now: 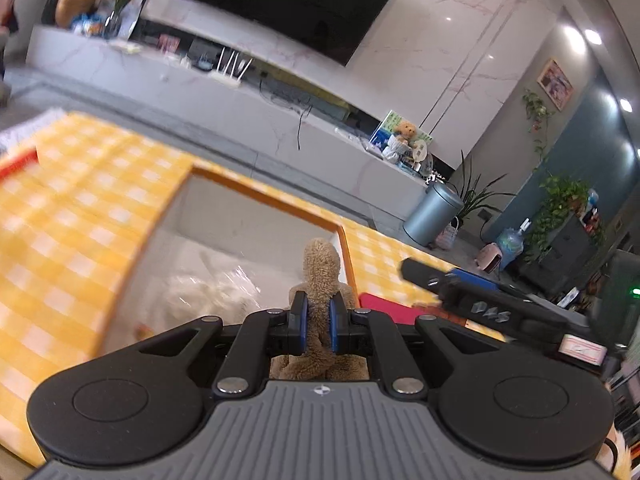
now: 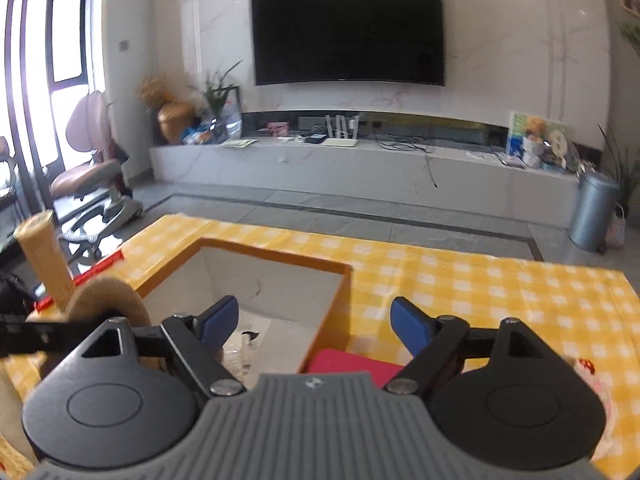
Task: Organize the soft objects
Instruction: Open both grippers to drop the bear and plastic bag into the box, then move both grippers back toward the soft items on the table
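Left tool [image 1: 319,320]: black linkage body with blue pads, nearest the lens in the left wrist view, clenched on a tan shaggy plush toy [image 1: 322,268]. The grip sits at a narrow part of the toy; its long axis runs roughly along the tool's own line, one rounded furry end pointing away from the camera and upward, the rest of the body bunched under the pads toward the lens (which end is the head cannot be told). Location: held in the air at the near edge of an orange-rimmed cardboard box with a pale interior [image 1: 264,200], which stands on a bench under a yellow-and-white checked cloth [image 1: 80,200]; a whitish soft item in crinkly clear wrap [image 1: 208,292] already lies inside. Right tool [image 2: 314,322]: released, blue pads wide apart, nothing between them, over the same box's near right corner and a flat pink-red item [image 2: 352,364]. Hazards, as judgement: let go from here, the toy may catch the near wall or drape over the rim, since much of it hangs on the camera side; the pinch is narrow, so the plush may swing or slip; the two tools stand near each other and may collide over the opening.
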A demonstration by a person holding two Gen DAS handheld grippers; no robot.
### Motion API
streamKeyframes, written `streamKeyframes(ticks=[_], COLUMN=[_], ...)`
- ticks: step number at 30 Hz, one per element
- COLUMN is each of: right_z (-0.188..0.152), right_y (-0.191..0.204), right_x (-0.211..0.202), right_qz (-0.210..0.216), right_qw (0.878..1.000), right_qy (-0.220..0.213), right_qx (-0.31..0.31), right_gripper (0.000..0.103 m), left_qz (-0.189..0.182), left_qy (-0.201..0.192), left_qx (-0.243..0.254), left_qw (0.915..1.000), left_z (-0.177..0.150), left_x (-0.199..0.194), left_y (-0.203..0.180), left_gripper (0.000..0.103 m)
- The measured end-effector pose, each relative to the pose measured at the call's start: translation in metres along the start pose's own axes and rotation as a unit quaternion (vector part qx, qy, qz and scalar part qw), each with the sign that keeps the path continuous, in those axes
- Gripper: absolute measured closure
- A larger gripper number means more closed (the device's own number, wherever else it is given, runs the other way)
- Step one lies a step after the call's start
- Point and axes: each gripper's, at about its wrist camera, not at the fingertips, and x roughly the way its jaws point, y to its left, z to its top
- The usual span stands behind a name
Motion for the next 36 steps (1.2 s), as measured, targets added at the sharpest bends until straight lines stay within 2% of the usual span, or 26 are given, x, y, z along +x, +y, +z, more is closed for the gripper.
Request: streamKeyframes(ticks=[2, 7, 11, 14, 17, 20, 23, 25, 26, 27, 28, 29, 30, 32, 34, 36], right_z=[-0.001, -0.002, 0.002, 0.004, 0.003, 0.001, -0.003, -0.003, -0.003, -0.002, -0.001, 0.000, 0.001, 0.001, 0.002, 0.002], right_y=[-0.013, -0.041, -0.052, -0.056, -0.054, -0.053, -0.055, -0.055, -0.056, -0.057, -0.059, -0.061, -0.063, -0.069, -0.074, -0.079], right_x=[-0.005, -0.018, -0.021, -0.023, -0.025, -0.023, -0.021, -0.021, -0.022, -0.023, -0.025, -0.027, -0.029, -0.034, -0.038, -0.042], right_qz=[-0.005, -0.011, -0.007, 0.000, 0.009, 0.014, 0.020, 0.014, 0.011, 0.009, 0.007, 0.005, 0.002, -0.004, -0.012, -0.018], right_qw=[1.000, 0.997, 0.995, 0.995, 0.997, 0.997, 0.997, 0.998, 0.998, 0.998, 0.998, 0.998, 0.998, 0.998, 0.997, 0.997], right_qy=[0.002, -0.006, -0.014, -0.024, -0.027, -0.020, -0.008, -0.006, -0.006, -0.007, -0.009, -0.012, -0.014, -0.016, -0.020, -0.023], right_qx=[0.022, 0.073, 0.098, 0.102, 0.074, 0.069, 0.072, 0.064, 0.061, 0.059, 0.058, 0.058, 0.060, 0.066, 0.070, 0.072], right_gripper=[0.021, 0.021, 0.021, 0.021, 0.021, 0.021, 0.021, 0.021, 0.021, 0.021, 0.021, 0.021, 0.021, 0.021, 0.018, 0.017], left_qz=[0.009, 0.067, 0.059, 0.066, 0.068, 0.058, 0.073, 0.086, 0.091, 0.094, 0.097, 0.105, 0.115, 0.156, 0.187, 0.196], left_qy=[0.001, -0.018, -0.025, -0.034, -0.017, 0.002, 0.007, 0.008, 0.010, 0.009, 0.006, -0.004, -0.025, -0.067, -0.079, -0.075], left_qx=[0.004, 0.016, 0.025, 0.011, -0.018, -0.023, -0.028, -0.029, -0.025, -0.020, -0.012, 0.002, 0.019, 0.061, 0.097, 0.112], left_qw=[1.0000, 0.9975, 0.9976, 0.9972, 0.9974, 0.9981, 0.9969, 0.9958, 0.9955, 0.9953, 0.9952, 0.9945, 0.9928, 0.9835, 0.9744, 0.9712], left_z=[-0.002, -0.005, 0.006, 0.018, 0.027, 0.030, 0.029, 0.027, 0.026, 0.025, 0.023, 0.022, 0.020, 0.014, 0.011, 0.010], left_x=[0.014, 0.041, 0.059, 0.075, 0.096, 0.112, 0.116, 0.115, 0.115, 0.114, 0.111, 0.108, 0.103, 0.092, 0.085, 0.079], left_y=[-0.006, -0.018, -0.026, -0.027, -0.020, -0.010, -0.003, -0.005, -0.007, -0.010, -0.014, -0.019, -0.024, -0.041, -0.058, -0.072], left_gripper=[0.091, 0.091, 0.091, 0.091, 0.091, 0.090, 0.088, 0.082, 0.074, 0.054, 0.042, 0.025, 0.021, 0.016, 0.015, 0.015])
